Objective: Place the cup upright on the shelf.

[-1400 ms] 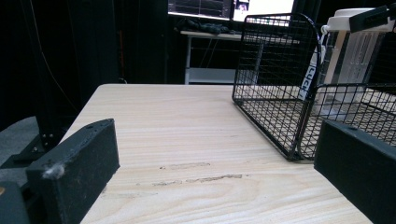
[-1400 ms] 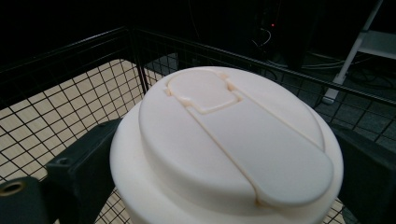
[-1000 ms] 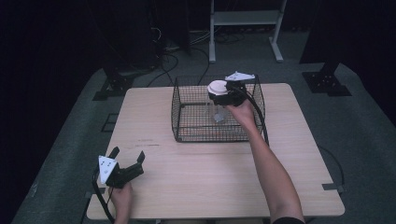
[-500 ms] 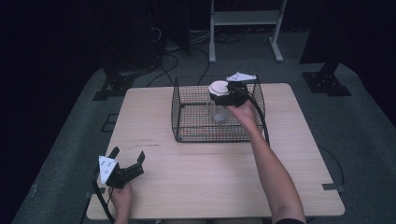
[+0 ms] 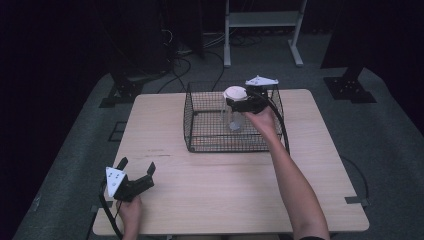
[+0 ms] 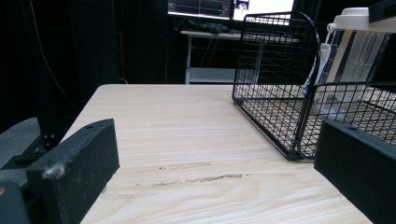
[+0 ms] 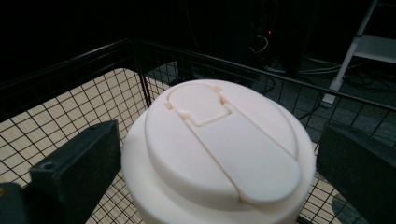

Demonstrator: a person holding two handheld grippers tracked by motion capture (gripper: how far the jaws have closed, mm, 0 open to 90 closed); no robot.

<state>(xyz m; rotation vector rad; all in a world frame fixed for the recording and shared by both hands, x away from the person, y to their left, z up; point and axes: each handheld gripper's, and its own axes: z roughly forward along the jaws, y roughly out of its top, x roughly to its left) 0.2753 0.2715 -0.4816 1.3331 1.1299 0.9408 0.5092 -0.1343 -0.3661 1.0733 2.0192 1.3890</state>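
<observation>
Bottle point(image 5: 233, 107) lowered into basket point(image 5: 200, 135); right tongs point(image 5: 239, 104) grip unclear.

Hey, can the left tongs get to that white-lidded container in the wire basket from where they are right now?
Probably not without moving. The left tongs sit open at the table's near left corner, far from the container, which stands inside the wire basket with the right tongs already around its lid. The basket's wall also blocks a side approach.
</observation>
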